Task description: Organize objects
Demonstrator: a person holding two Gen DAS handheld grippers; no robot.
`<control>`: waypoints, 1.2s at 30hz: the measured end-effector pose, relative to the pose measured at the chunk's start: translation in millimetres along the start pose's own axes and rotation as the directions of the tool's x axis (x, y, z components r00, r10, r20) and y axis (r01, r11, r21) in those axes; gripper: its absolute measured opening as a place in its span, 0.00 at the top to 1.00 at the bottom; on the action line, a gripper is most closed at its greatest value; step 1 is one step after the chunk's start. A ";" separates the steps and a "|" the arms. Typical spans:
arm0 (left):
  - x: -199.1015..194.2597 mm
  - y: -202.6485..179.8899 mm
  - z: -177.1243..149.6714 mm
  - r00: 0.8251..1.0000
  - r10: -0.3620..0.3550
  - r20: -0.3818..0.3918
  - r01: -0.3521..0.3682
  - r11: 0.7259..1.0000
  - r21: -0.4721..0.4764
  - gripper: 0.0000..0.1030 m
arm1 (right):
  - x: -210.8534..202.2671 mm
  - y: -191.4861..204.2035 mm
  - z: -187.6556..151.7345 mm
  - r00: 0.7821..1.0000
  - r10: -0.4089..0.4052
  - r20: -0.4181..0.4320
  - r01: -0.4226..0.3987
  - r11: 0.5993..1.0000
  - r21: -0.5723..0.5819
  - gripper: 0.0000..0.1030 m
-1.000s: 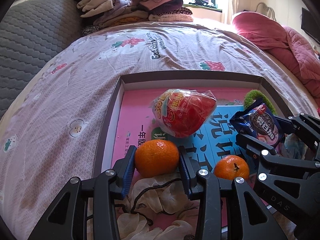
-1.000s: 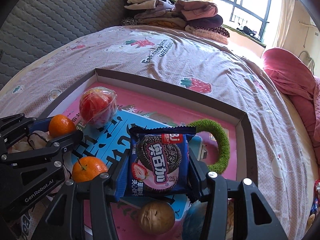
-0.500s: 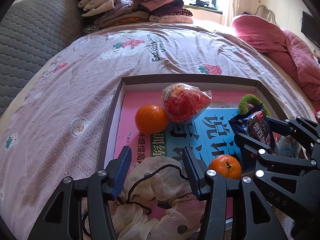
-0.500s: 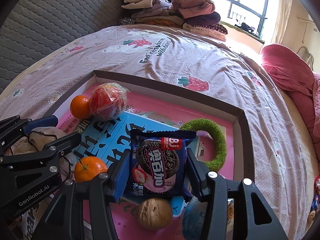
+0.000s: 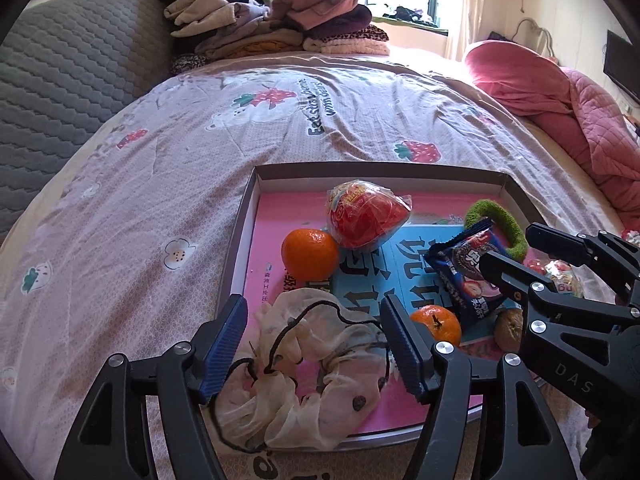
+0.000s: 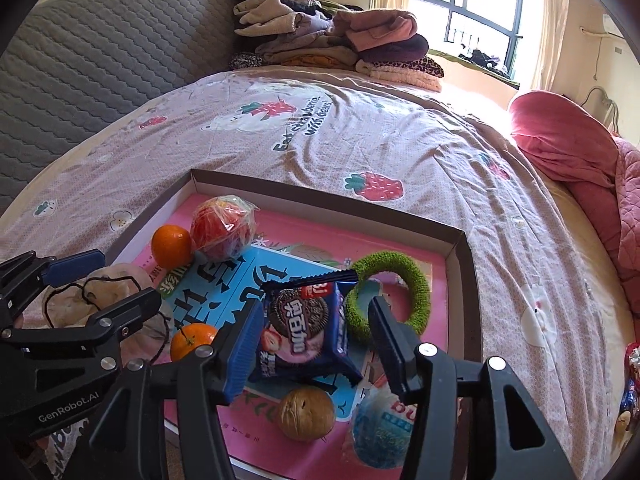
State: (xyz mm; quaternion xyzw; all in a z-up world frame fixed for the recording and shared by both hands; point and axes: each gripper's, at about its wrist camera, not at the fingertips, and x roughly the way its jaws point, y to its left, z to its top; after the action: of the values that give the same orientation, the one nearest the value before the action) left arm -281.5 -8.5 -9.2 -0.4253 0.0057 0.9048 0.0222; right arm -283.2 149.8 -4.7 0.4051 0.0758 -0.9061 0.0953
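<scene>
- Lying on the bed (image 5: 160,160) is a flat box (image 5: 244,216) with low walls, and most of the things are inside it.
- The left tongs (image 5: 312,306) are wide apart and opening more. They hold nothing.
- Under the left tongs, between the two blue pads (image 5: 224,340), lies a cream hair scrunchie (image 5: 312,356) with dark dots. It lies in the near left corner of the box and hangs over the near edge. The pads do not press on it.
- A big orange (image 5: 310,254) sits further back, on the left side of the box. It touches a red snack bag (image 5: 366,216) wrapped in clear plastic.
- A small orange (image 5: 436,322) with a little stem sits on a blue book (image 6: 240,280), just beside the left tongs.
- The right tongs (image 6: 316,306) are about half open.
- A blue cookie packet (image 6: 304,328) is between the pads of the right tongs. It touches the pad on the side of the left tongs. On the other side I can see a gap, so the tongs do not squeeze it. I cannot tell if it leans on the book or hangs a little.
- A fuzzy green ring (image 6: 416,292) lies just behind the packet, near the right wall of the box.
- A brown walnut (image 6: 306,412) sits near the front edge, just below the packet.
- A round blue and white packet (image 6: 380,428) lies beside the walnut.
- Far back on the bed is a pile of folded clothes (image 5: 272,28), and a pink quilt (image 5: 560,112) is bunched up on the right.
</scene>
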 end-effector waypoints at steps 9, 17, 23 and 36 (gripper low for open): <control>-31.2 3.9 3.2 0.999 0.011 0.039 -0.011 1.000 -0.013 0.30 | -31.1 -5.3 4.5 0.999 -0.004 0.041 0.003 1.000 0.028 0.47; -60.3 5.2 5.3 0.997 0.012 0.074 -0.011 1.000 -0.022 0.25 | -63.1 -2.9 6.1 0.996 -0.002 0.087 -0.001 1.000 0.028 0.47; -83.9 4.5 5.6 0.995 0.009 0.104 -0.006 1.000 -0.021 0.25 | -89.0 -3.6 5.7 0.992 -0.002 0.130 -0.005 0.999 0.046 0.47; -124.9 5.1 0.0 0.989 0.008 0.146 -0.005 1.000 -0.022 0.25 | -128.3 -6.0 -2.6 0.983 -0.008 0.185 -0.008 0.996 0.086 0.46</control>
State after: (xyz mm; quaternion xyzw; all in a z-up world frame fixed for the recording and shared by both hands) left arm -202.2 -18.0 86.8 -0.3582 -0.0041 0.9335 0.0151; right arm -198.8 170.5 90.0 0.3230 0.0276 -0.9422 0.0842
